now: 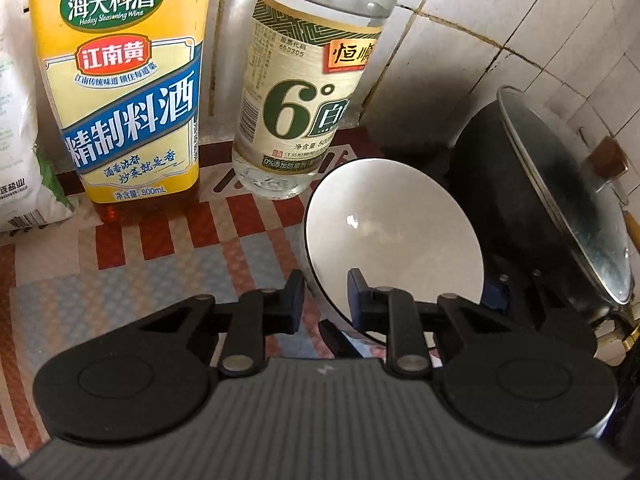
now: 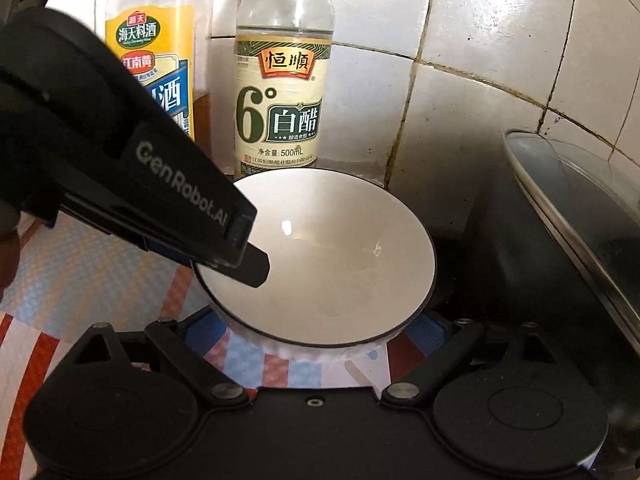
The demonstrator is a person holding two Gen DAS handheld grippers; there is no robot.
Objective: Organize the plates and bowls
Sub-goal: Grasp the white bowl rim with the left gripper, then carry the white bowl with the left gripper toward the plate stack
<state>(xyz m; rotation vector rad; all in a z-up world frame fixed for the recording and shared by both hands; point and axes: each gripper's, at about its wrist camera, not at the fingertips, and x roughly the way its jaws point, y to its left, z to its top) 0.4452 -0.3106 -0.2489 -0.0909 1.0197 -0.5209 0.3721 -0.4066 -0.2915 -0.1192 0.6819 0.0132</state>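
Observation:
A white bowl with a dark rim is held tilted above the checked mat. My left gripper is shut on the bowl's near rim, one finger inside and one outside. In the right wrist view the same bowl sits just ahead of my right gripper, which is open wide; its fingertips are hidden under the bowl's lower edge. The left gripper's finger reaches in from the left and clamps the bowl's left rim.
A yellow cooking wine bottle and a white vinegar bottle stand against the tiled wall. A black wok with a glass lid leans at the right. A white bag is at the far left. The mat is red, blue and white.

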